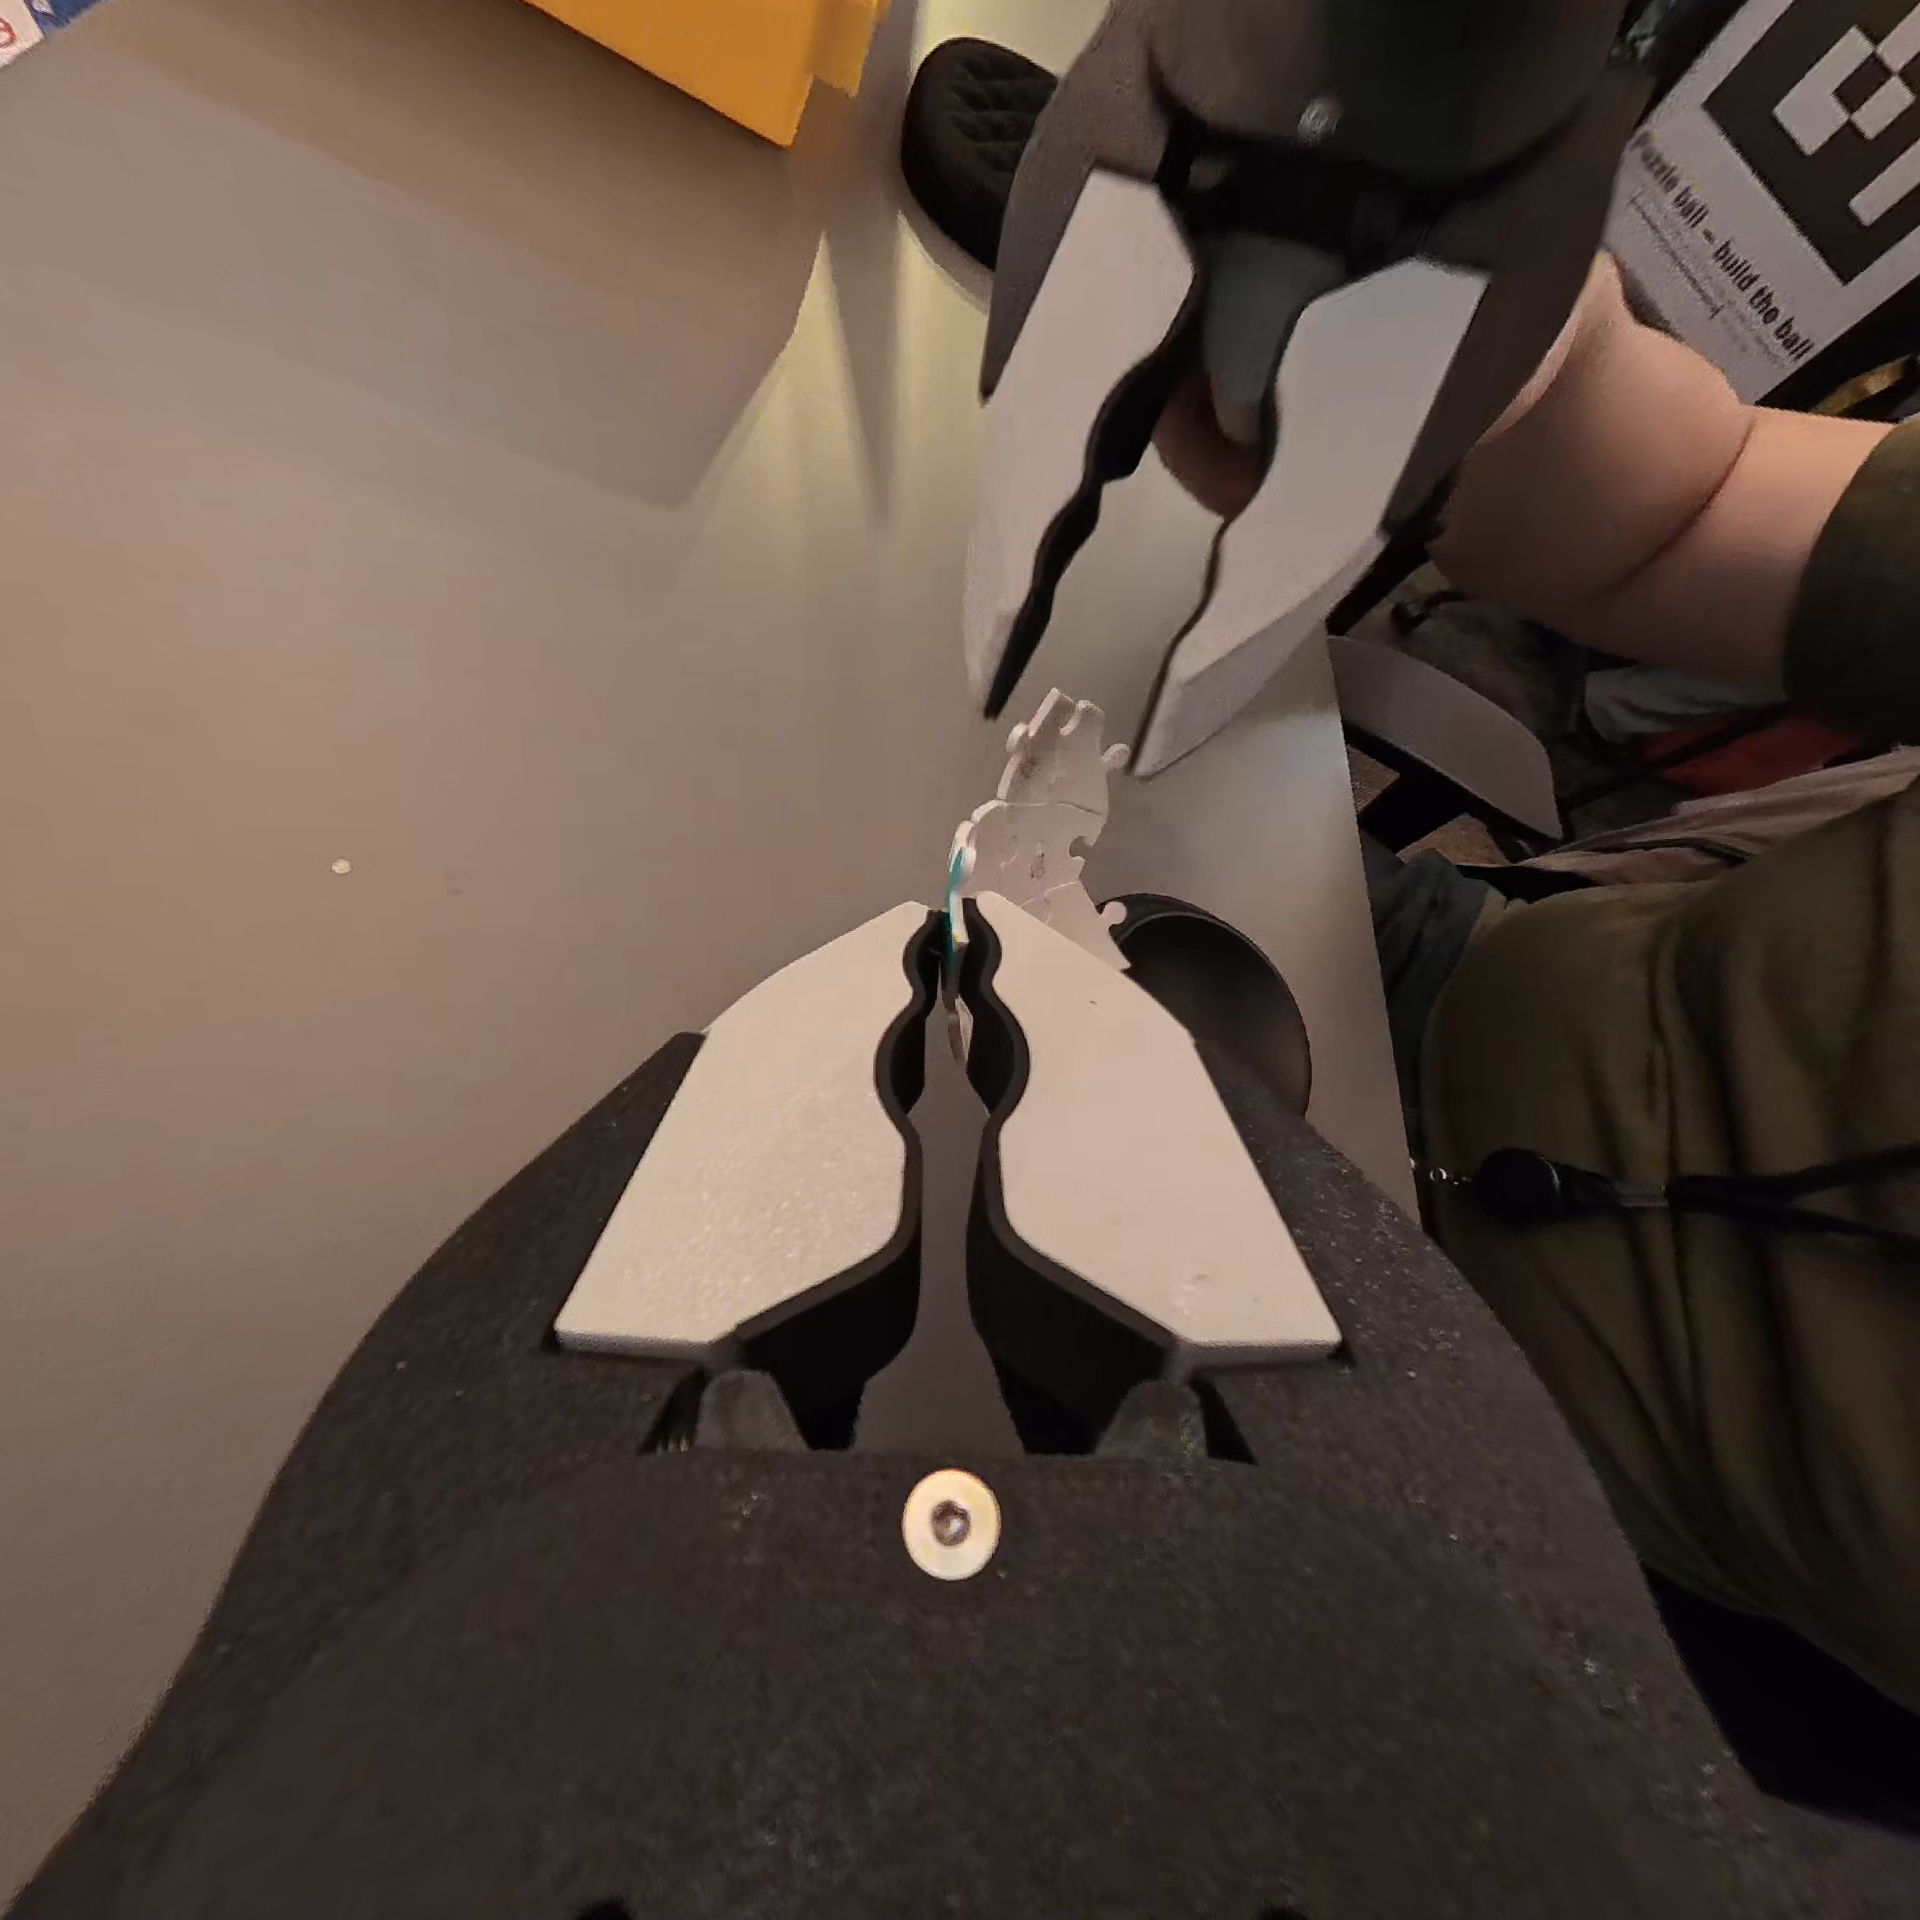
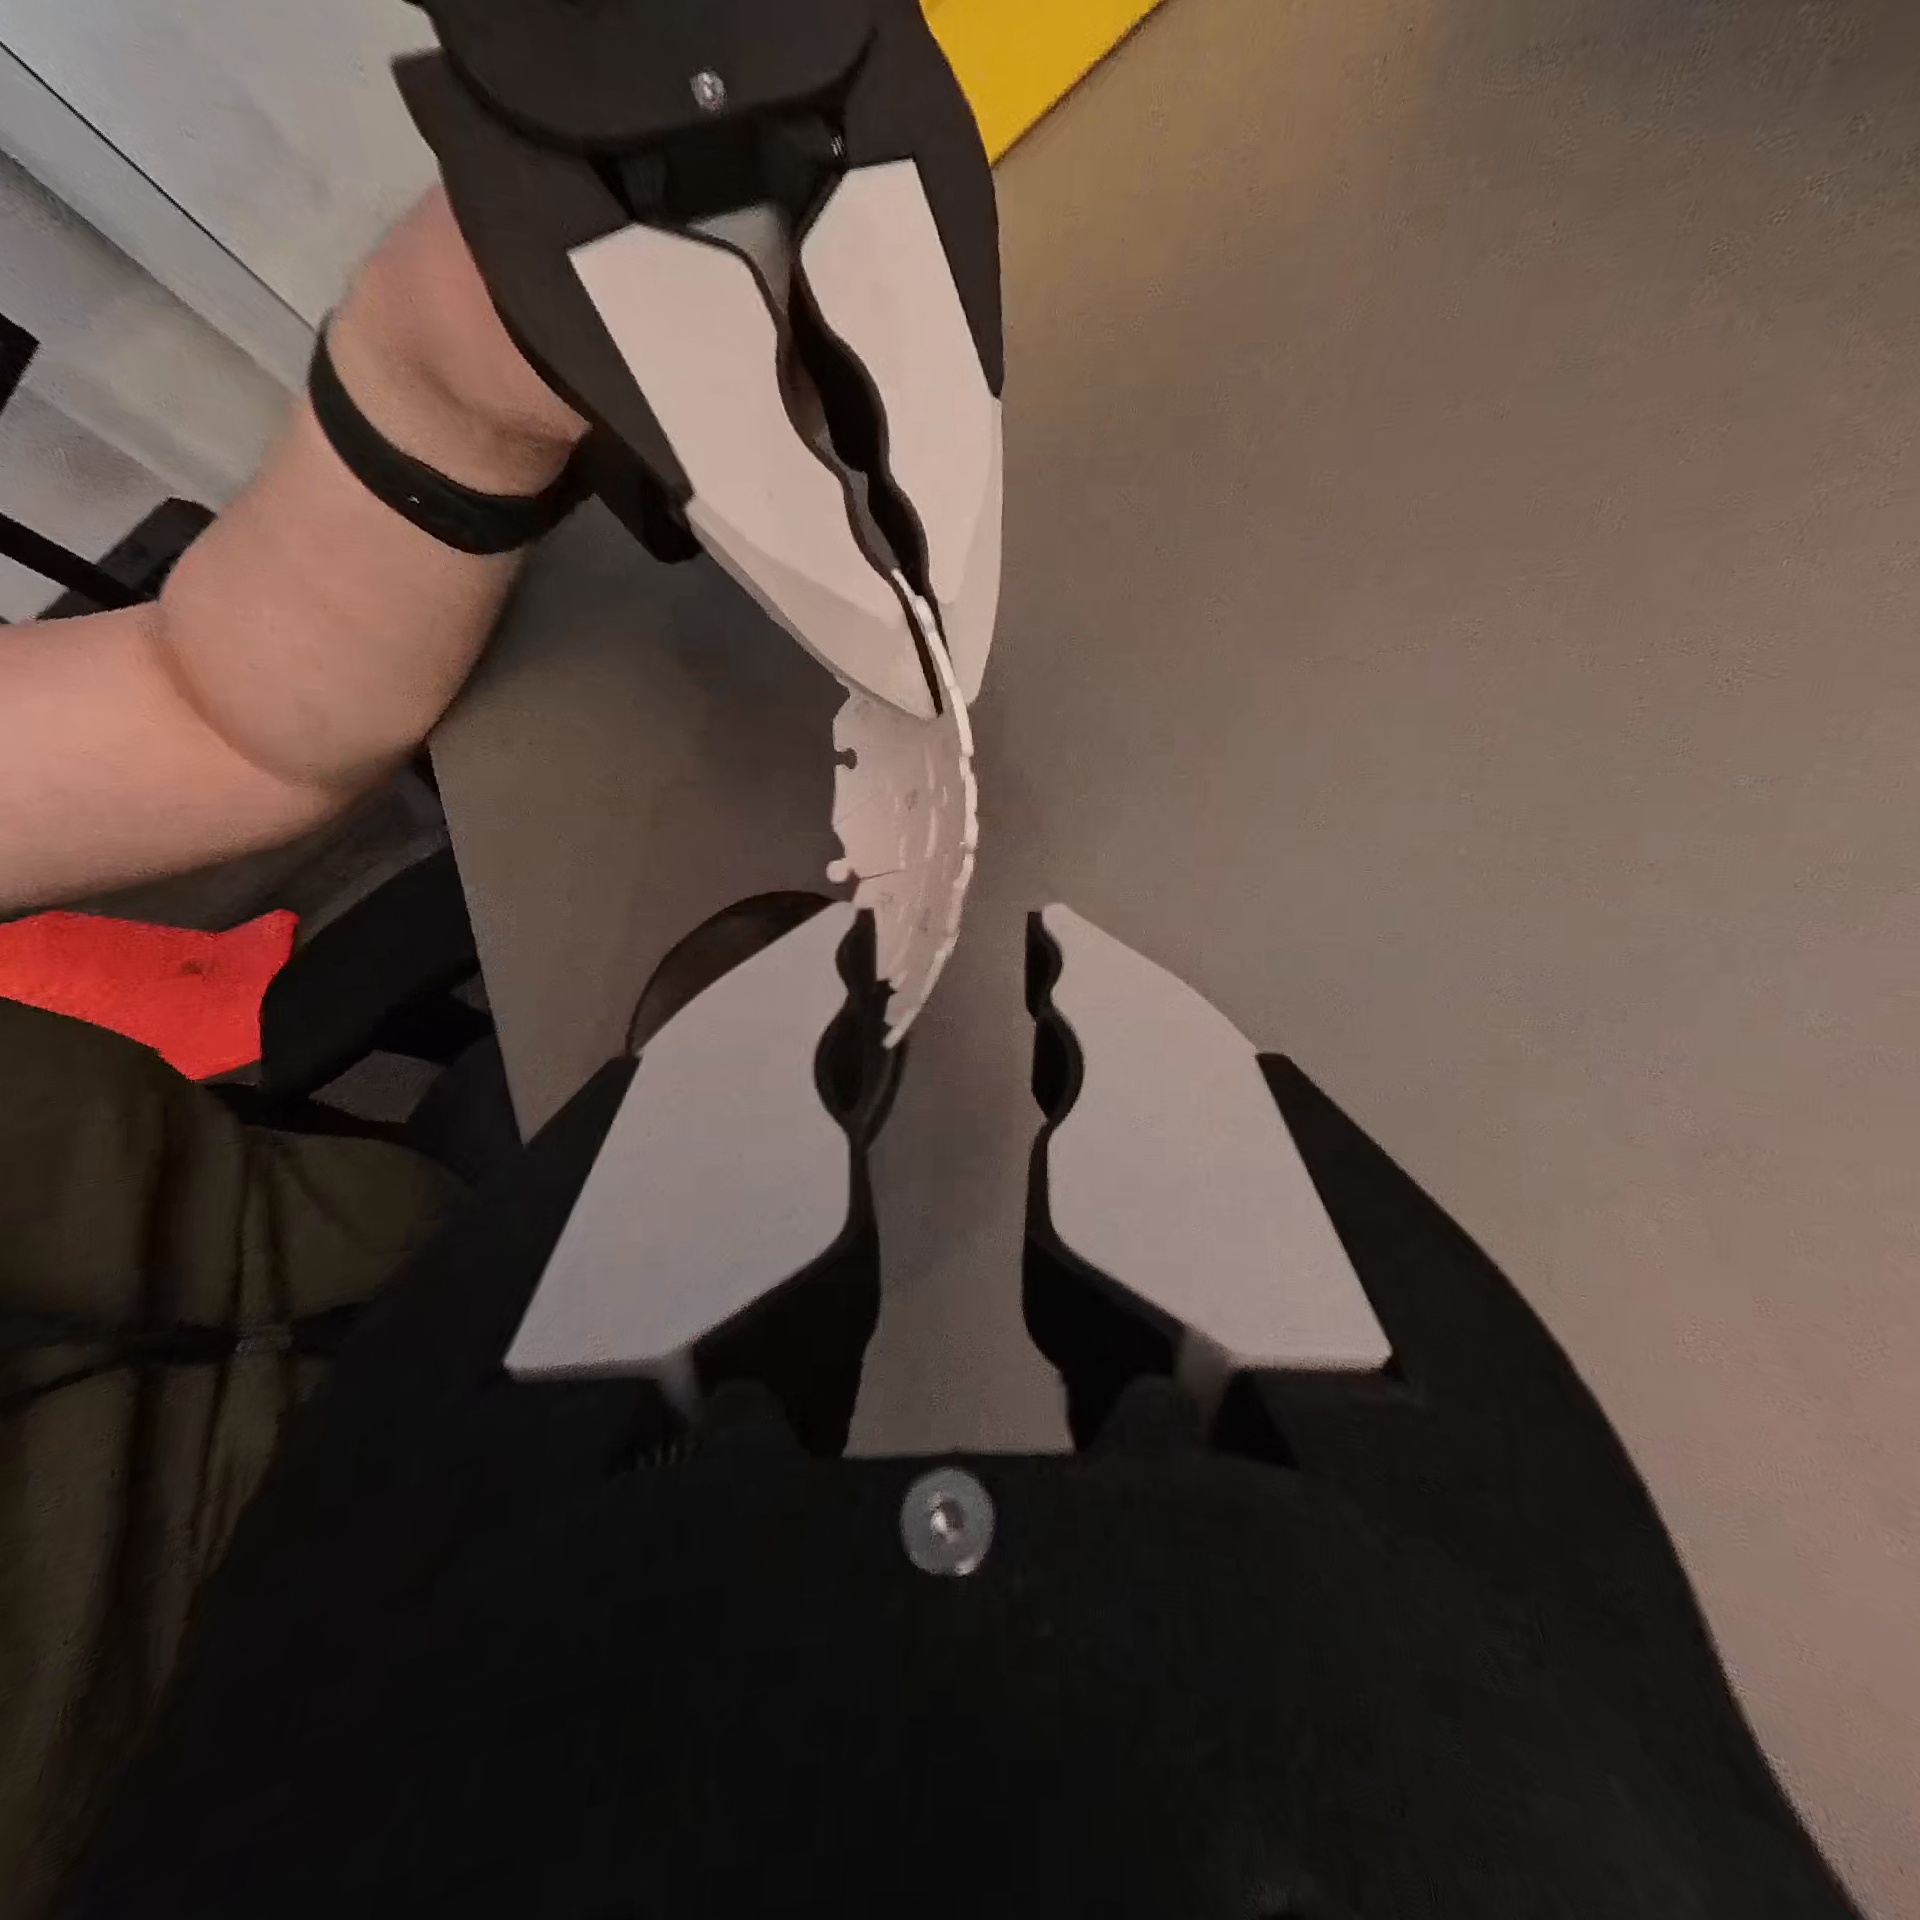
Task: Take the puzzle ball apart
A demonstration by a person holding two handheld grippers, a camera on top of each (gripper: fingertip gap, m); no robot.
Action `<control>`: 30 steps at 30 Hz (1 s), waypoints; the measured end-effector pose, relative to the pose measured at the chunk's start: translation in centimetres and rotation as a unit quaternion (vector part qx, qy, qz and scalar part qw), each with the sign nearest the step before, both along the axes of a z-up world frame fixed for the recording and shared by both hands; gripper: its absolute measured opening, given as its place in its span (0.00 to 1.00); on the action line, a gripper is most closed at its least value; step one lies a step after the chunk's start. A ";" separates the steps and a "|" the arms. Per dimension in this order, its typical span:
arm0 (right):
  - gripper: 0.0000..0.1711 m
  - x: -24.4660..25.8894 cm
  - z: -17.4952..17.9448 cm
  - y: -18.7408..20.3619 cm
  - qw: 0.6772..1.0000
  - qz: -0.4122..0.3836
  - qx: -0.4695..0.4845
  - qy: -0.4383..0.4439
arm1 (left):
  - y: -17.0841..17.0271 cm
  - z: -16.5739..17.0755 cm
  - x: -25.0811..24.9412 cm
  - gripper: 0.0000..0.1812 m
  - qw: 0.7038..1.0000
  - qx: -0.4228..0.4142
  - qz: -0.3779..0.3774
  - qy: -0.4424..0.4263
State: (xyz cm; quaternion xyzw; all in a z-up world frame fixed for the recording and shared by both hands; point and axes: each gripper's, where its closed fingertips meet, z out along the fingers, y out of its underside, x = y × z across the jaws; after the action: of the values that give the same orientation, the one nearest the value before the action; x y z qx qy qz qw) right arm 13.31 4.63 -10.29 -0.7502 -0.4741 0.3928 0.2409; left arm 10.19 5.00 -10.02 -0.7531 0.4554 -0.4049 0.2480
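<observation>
Two black-bodied claws with white finger plates: left claw point(image 1: 954, 940), right claw point(image 2: 940, 935). One curved white strip of interlocked puzzle-ball pieces point(image 2: 920, 831). One grey matte surface point(image 2: 1455, 623). One yellow box point(image 1: 707, 52) at the far edge. One black round disc point(image 1: 1226, 987) near the surface edge.

A yellow box point(image 1: 717, 52) sits at the far edge of a grey table point(image 1: 416, 623). A printed sheet with a black-and-white marker point(image 1: 1787, 177) stands beyond it, near red fabric point(image 2: 156, 982).
</observation>
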 end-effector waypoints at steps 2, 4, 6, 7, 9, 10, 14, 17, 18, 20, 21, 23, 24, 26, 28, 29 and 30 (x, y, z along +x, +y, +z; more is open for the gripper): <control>0.10 -0.2 -0.4 0.0 1.000 -0.001 -0.005 -0.005 | -0.1 0.2 0.0 0.01 1.000 0.002 -0.001 -0.001; 0.04 -0.4 -0.3 -0.4 0.999 0.011 -0.032 0.004 | -0.2 0.3 0.0 0.01 1.000 0.009 -0.004 0.002; 0.03 -0.3 -0.3 -0.6 0.998 0.019 -0.056 0.011 | -0.5 0.3 0.0 0.01 1.000 0.014 -0.015 0.006; 0.03 -0.3 -0.1 -0.9 0.997 0.028 -0.071 0.023 | -0.7 0.3 0.0 0.01 1.000 0.018 -0.022 0.008; 0.02 -0.3 0.4 -1.3 0.993 0.043 -0.095 0.053 | -1.1 0.6 0.1 0.01 0.999 0.014 -0.030 0.001; 0.02 -0.2 0.6 -1.4 0.991 0.046 -0.110 0.065 | -1.2 0.9 0.2 0.01 0.999 0.006 -0.034 -0.008; 0.02 0.2 1.6 -2.2 0.988 0.108 -0.055 0.097 | -1.8 1.3 0.6 0.01 0.998 -0.023 -0.045 -0.032; 0.04 0.3 2.7 -3.6 0.973 0.186 0.046 0.127 | -2.9 1.9 0.8 0.01 0.994 -0.064 -0.073 -0.059; 0.04 0.4 3.6 -4.1 0.964 0.205 0.061 0.158 | -3.3 2.4 0.9 0.01 0.991 -0.073 -0.084 -0.077; 0.02 0.7 5.4 -4.7 0.946 0.227 0.077 0.219 | -4.1 3.7 1.2 0.01 0.983 -0.095 -0.105 -0.116; 0.02 1.0 6.5 -4.5 0.937 0.221 0.091 0.255 | -4.0 3.6 1.2 0.01 0.984 -0.093 -0.102 -0.111; 0.02 1.8 8.1 -3.5 0.929 0.199 0.089 0.298 | -3.5 3.0 0.9 0.01 0.989 -0.076 -0.089 -0.091; 0.02 2.0 8.4 -2.7 0.935 0.177 0.074 0.300 | -3.4 3.0 0.9 0.01 0.989 -0.078 -0.088 -0.093; 0.02 2.8 9.2 -1.5 0.939 0.145 0.051 0.307 | -3.5 3.2 1.0 0.01 0.986 -0.090 -0.092 -0.104; 0.02 3.9 10.0 -0.3 0.946 0.114 0.025 0.301 | -3.4 2.9 1.0 0.01 0.987 -0.090 -0.088 -0.096; 0.02 4.6 10.7 0.3 0.950 0.101 0.013 0.296 | -3.4 2.7 1.0 0.01 0.988 -0.089 -0.088 -0.093; 0.02 5.5 11.5 1.0 0.952 0.088 0.010 0.292 | -3.4 2.7 1.1 0.01 0.987 -0.091 -0.090 -0.093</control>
State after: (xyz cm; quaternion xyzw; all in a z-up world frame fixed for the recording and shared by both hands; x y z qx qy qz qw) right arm 18.78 5.68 1.21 -0.5553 -0.4513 0.6099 0.3405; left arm 11.25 1.56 -7.29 -0.6876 0.4572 -0.5338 0.1824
